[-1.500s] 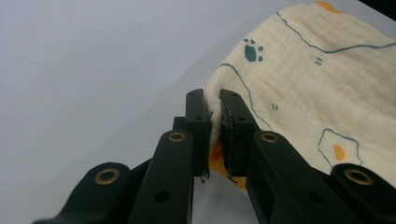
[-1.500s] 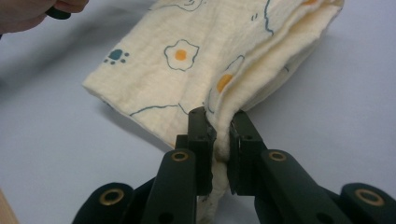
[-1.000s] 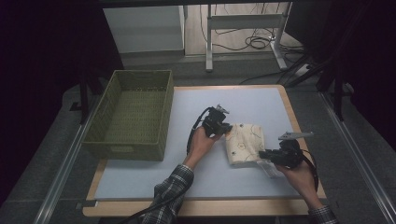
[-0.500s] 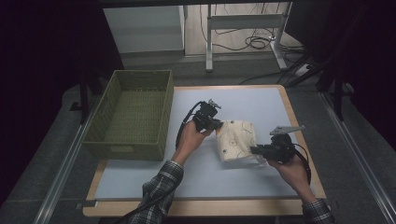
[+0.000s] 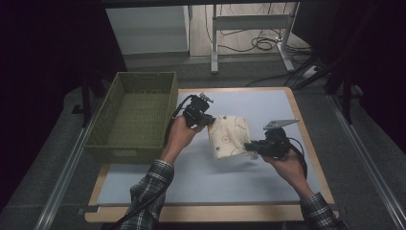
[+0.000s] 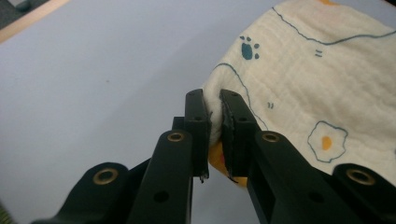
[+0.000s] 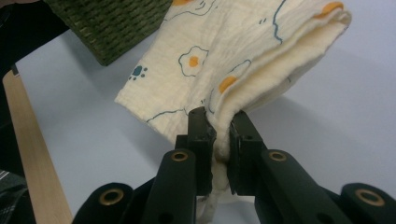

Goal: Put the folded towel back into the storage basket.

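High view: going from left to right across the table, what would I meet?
Green woven basket → left gripper, its fingers shut on the cloth's far left corner → folded cream cloth with egg prints, held up between both → right gripper, pinching the cloth's near right corner → the table's wooden right edge.

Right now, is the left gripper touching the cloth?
Touching. In the left gripper view the left gripper has both jaws pinched on a corner of the cloth.
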The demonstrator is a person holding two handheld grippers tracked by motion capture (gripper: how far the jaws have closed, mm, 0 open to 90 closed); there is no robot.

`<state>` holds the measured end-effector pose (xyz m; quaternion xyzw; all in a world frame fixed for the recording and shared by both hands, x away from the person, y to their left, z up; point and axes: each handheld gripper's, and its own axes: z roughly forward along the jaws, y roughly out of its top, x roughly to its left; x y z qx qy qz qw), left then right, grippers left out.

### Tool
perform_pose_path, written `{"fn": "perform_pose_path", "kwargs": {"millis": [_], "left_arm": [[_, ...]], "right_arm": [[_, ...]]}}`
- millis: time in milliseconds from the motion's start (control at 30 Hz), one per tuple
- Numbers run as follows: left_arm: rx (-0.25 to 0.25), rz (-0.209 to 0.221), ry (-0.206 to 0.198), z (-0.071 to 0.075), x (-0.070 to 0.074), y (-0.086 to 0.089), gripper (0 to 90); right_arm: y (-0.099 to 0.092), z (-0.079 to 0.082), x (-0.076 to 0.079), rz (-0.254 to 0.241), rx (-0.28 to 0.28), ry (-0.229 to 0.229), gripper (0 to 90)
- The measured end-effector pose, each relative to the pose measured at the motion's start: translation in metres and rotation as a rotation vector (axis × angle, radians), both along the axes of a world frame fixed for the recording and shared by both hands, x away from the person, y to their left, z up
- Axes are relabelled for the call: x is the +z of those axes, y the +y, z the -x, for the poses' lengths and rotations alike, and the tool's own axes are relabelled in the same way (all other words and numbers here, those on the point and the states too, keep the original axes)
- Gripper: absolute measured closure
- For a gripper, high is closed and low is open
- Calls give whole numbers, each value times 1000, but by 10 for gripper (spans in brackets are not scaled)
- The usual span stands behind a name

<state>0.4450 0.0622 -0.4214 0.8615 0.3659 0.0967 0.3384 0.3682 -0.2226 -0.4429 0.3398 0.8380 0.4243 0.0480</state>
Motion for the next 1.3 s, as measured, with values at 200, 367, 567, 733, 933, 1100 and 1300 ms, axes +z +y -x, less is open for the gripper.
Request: {"fn": "perform_pose_path", "kwargs": {"millis": [200,367,567,733,933,1100,1300], "left_arm": [[31,-14,-21,2,15,23,823],[58,-10,-36,3,27,44,822],[95,-20,-50,4,40,69,822],[127,-25,-63,5,50,90,822],[159,-29,-75,7,63,110,823],[197,-38,-84,7,71,127,823],[246,-54,-90,9,76,150,823]], "right_arm": [[21,-7,10,-8,31,-9,810],[39,-14,19,-20,56,-11,810],[63,-23,28,-24,87,-15,810],[81,-30,38,-35,106,-18,810],[102,-35,49,-26,125,-39,810],[121,-38,59,-23,140,-57,810],[149,-45,65,-28,161,-60,810]]}}
